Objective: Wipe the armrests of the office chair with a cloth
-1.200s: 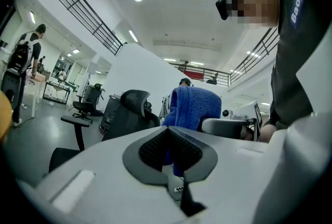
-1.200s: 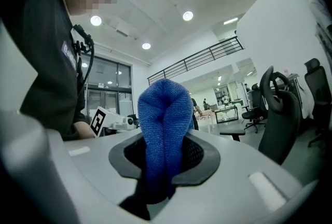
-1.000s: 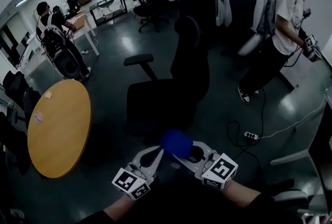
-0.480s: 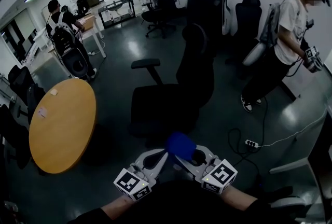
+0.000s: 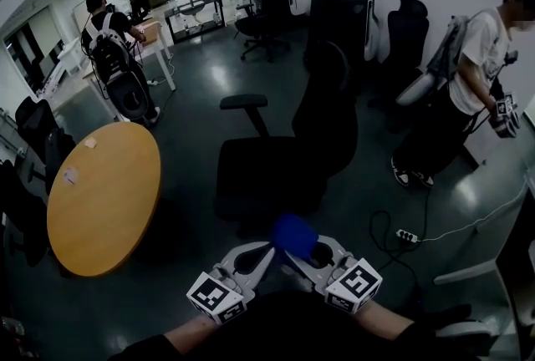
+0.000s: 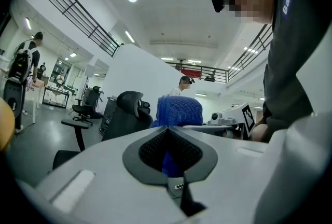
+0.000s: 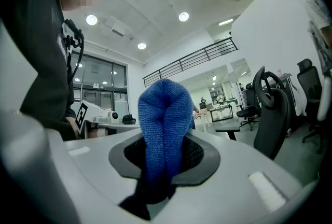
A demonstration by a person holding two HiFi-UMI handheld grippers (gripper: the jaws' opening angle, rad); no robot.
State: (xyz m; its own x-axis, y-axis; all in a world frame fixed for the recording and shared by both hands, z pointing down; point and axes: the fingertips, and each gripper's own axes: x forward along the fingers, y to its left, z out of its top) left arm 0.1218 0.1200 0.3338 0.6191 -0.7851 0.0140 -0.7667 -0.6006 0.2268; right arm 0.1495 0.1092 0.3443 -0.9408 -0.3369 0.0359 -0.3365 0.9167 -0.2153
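An open office with a dark glossy floor (image 5: 192, 71) is spreading out below the head camera, a round wooden table (image 5: 104, 196) is standing at the left, and a person in a white T-shirt (image 5: 472, 58) is standing at the far right. A black high-backed office chair (image 5: 288, 155) is sitting in the middle of the floor, one padded armrest (image 5: 243, 101) sticking out on its left side. Low in the head view, well short of the chair, the two grippers are meeting tip to tip. The right gripper (image 5: 303, 253) is clamping a thick blue knitted cloth (image 5: 292, 236), which is bulging up in a folded hump out of its dark pads. The left gripper (image 5: 263, 251) is pointing at the cloth's left edge; its jaws are sitting drawn together with a narrow strip of the blue fabric showing between the pads. The cloth is not touching the armrest.
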